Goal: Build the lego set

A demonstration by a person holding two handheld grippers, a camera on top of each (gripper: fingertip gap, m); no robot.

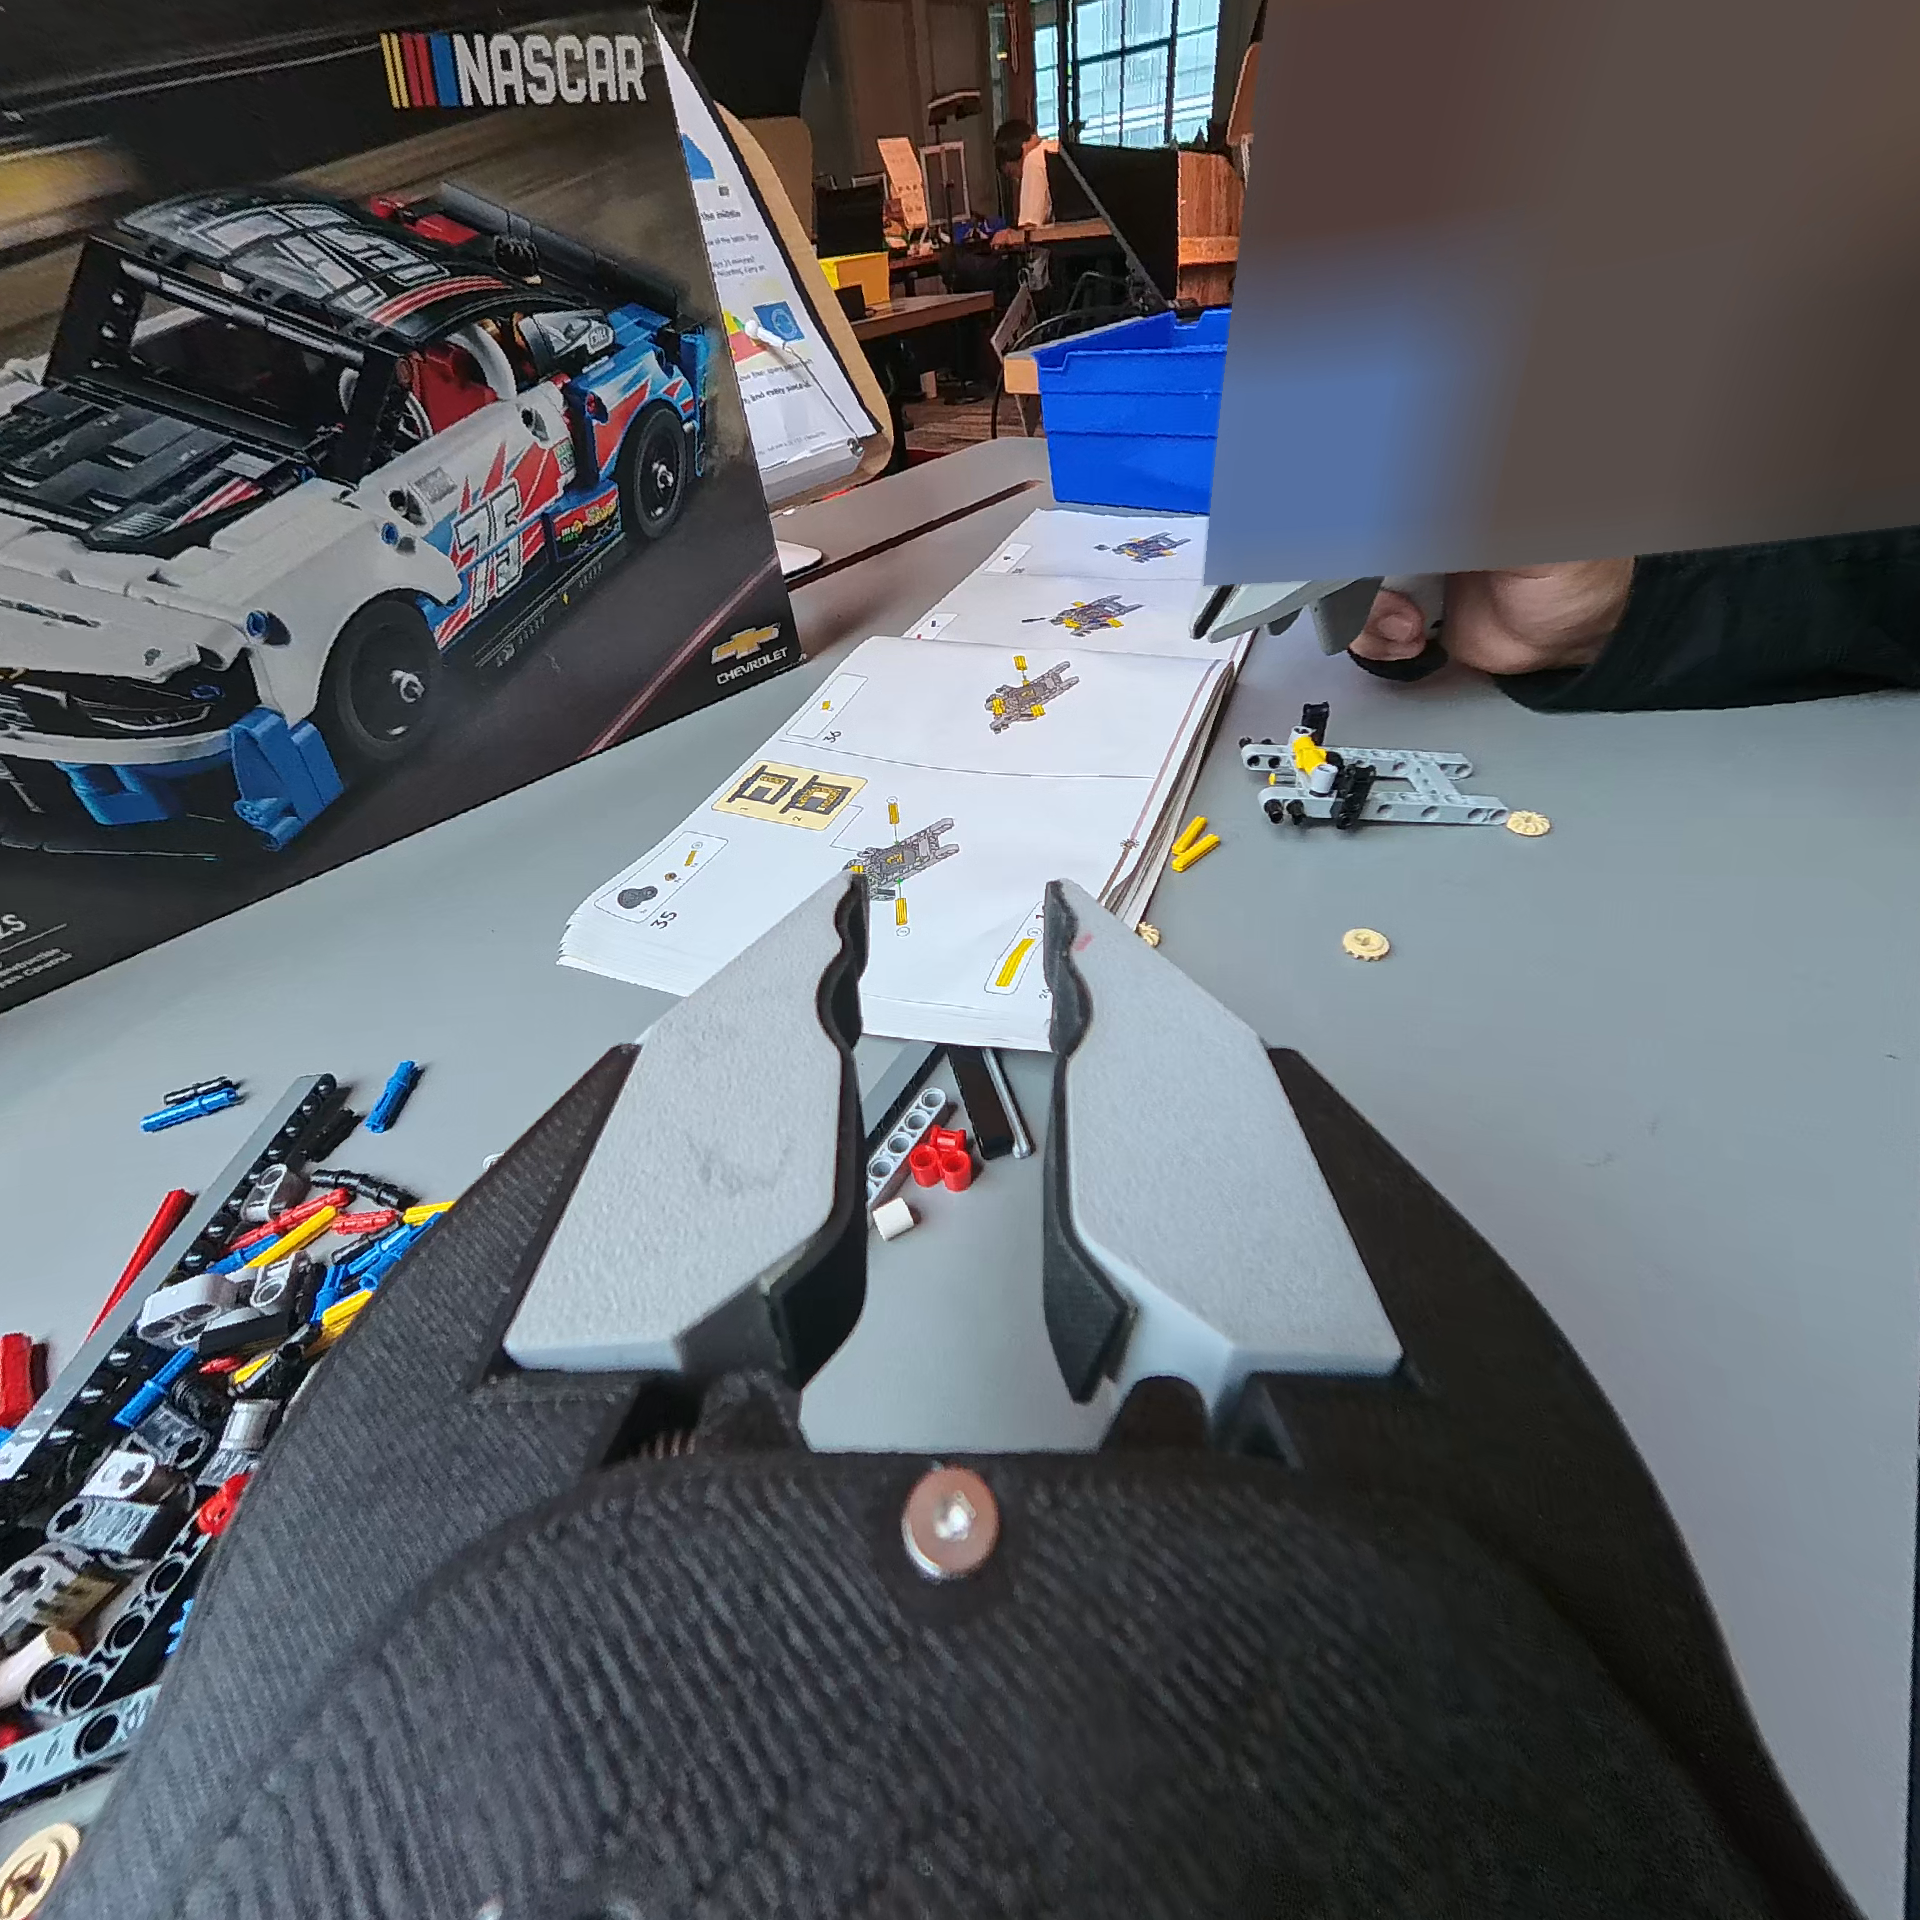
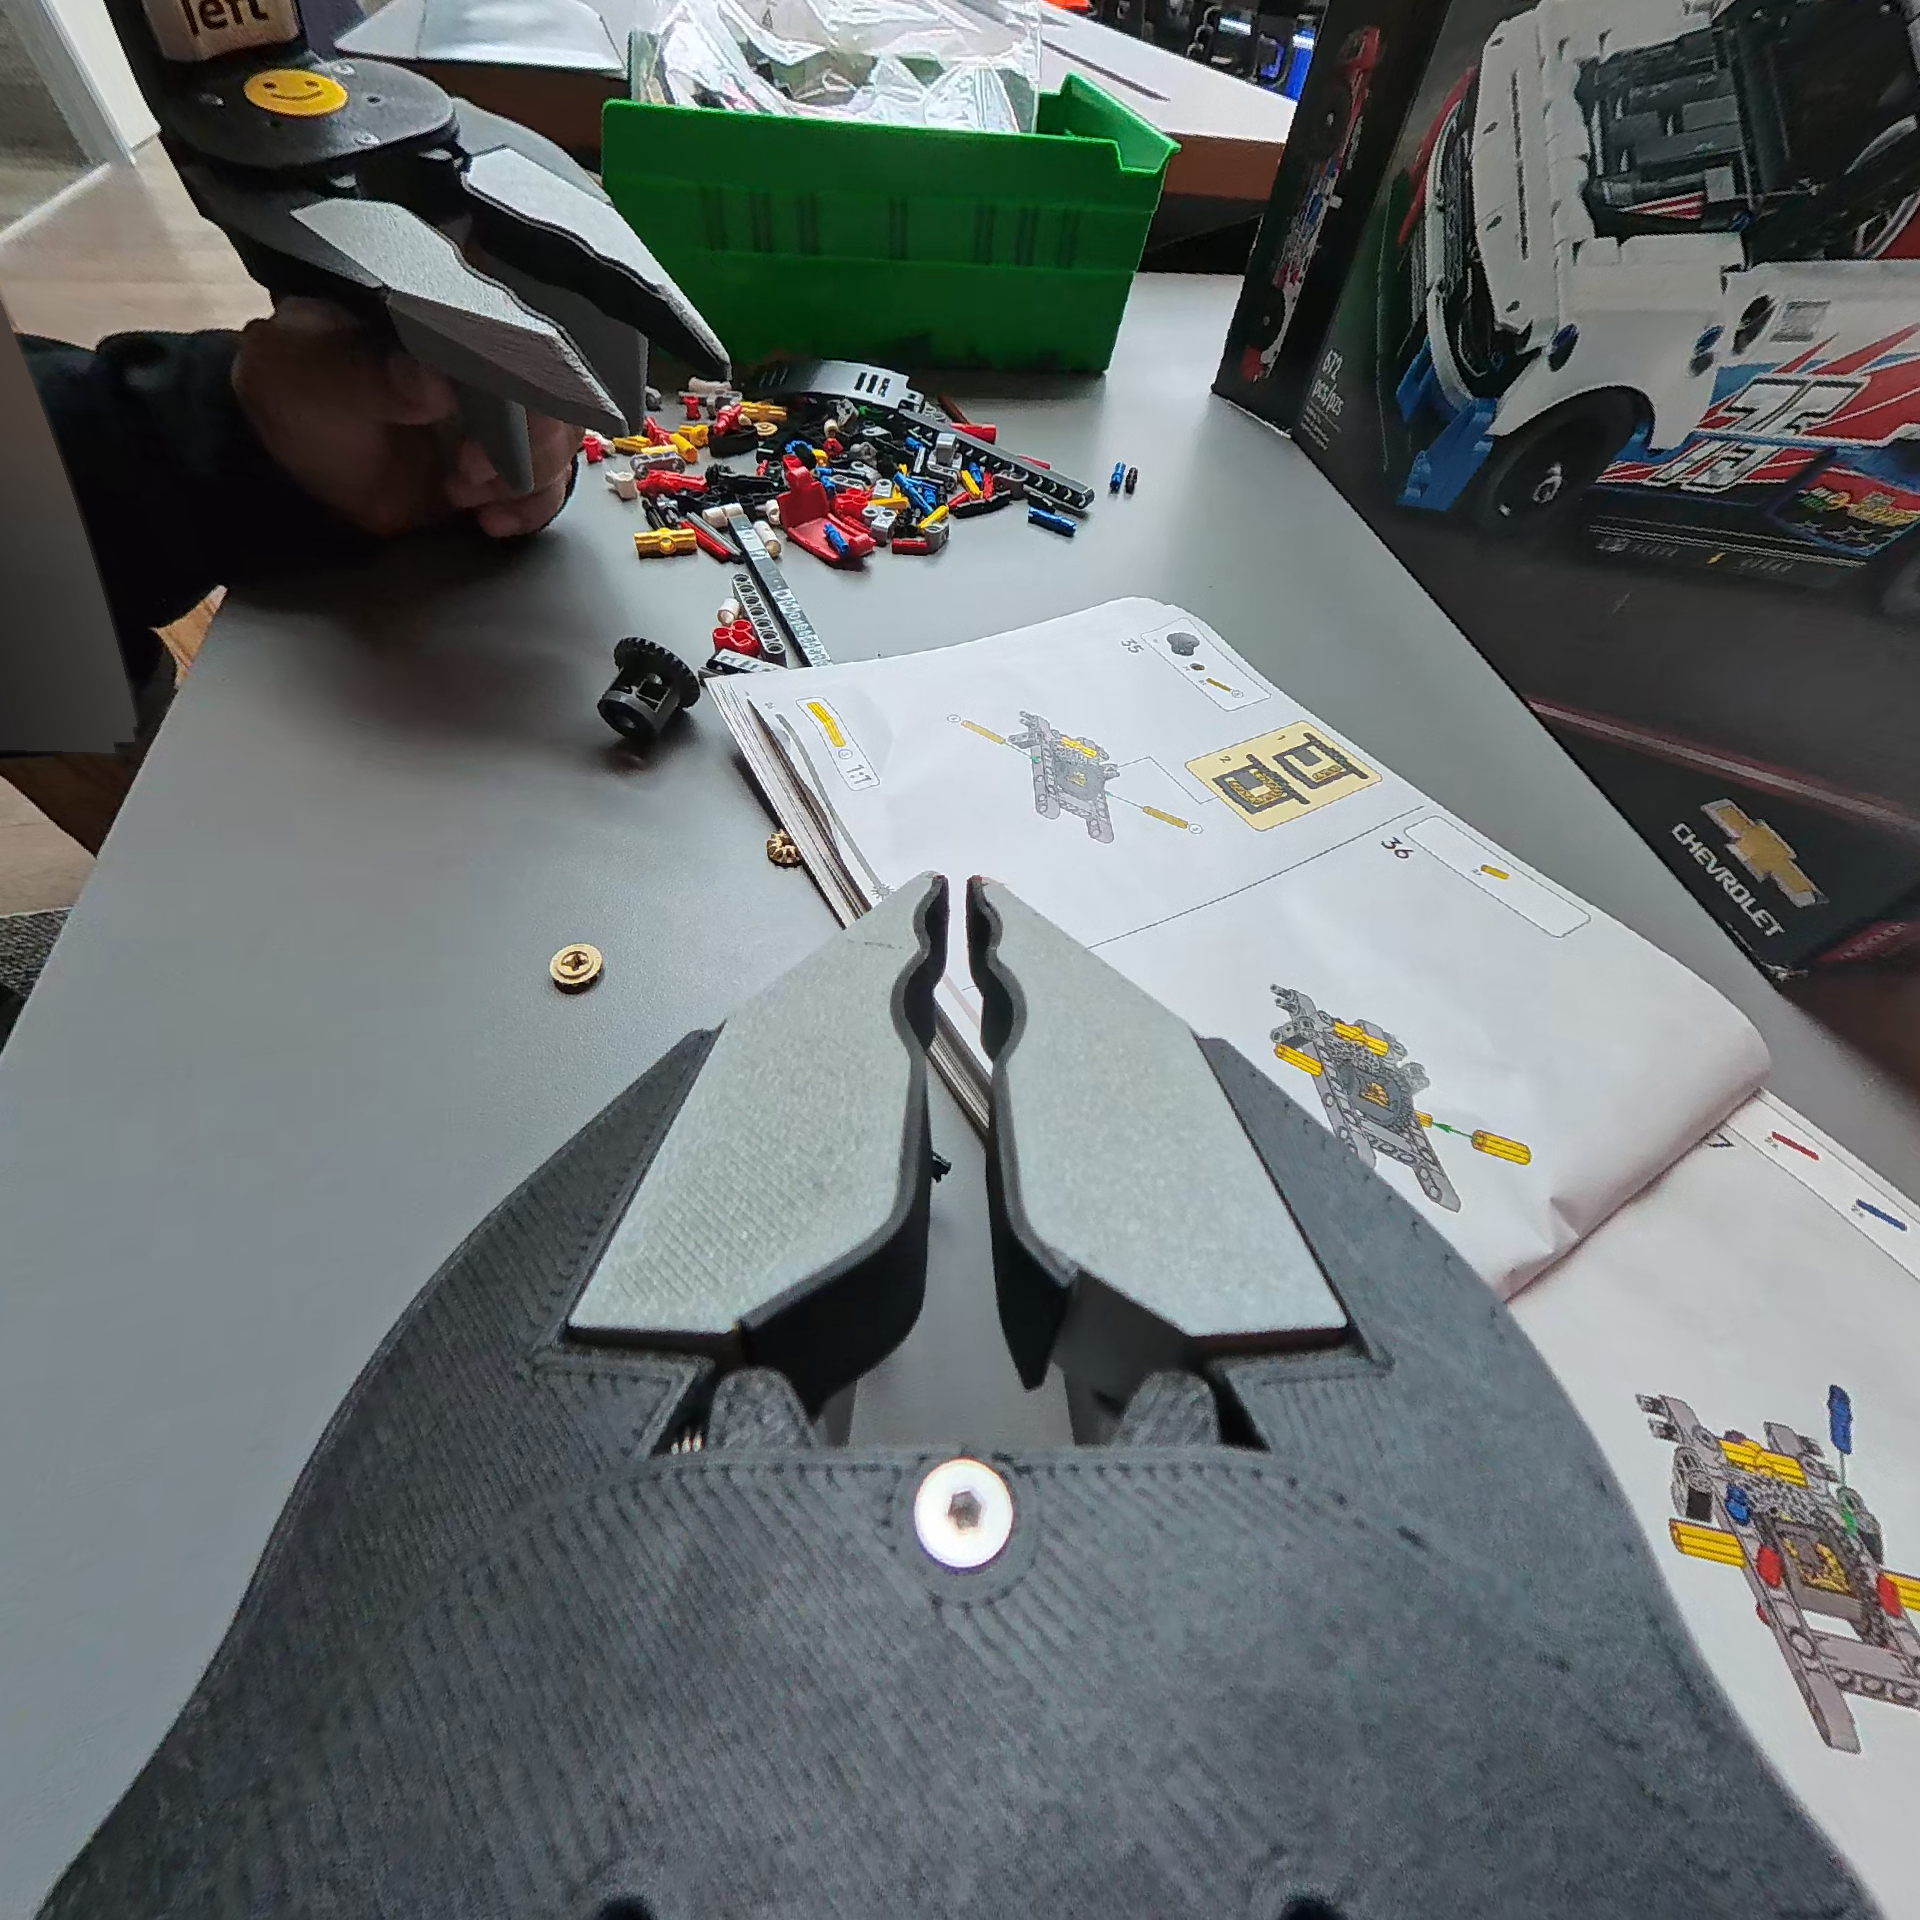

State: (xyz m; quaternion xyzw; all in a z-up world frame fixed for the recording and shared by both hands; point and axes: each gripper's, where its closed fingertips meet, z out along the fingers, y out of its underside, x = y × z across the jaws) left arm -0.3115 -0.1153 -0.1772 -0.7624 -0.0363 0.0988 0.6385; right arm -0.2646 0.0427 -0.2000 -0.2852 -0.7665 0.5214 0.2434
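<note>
With the left tool (image 1: 954, 914) spread and empty and the right tool (image 2: 957, 896) nearly pressed together holding nothing, the small grey partly built frame (image 1: 1371, 779) lies on the grey surface (image 1: 1558, 1143) beside the open white instruction booklet (image 1: 935, 790), so the step seems to be picking the next yellow axle piece (image 1: 1193, 844).

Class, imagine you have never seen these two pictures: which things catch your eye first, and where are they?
The big set box with its racing-car picture stands along the grey table's far side. An open instruction booklet lies mid-table, and a bright heap of loose pieces sits before a green bin.

Ribbed black gripper (image 1: 956, 904) bodies, grey wavy-edged jaws, one silver screw (image 2: 962, 1510) each, dark sleeves (image 1: 1766, 613)
</note>
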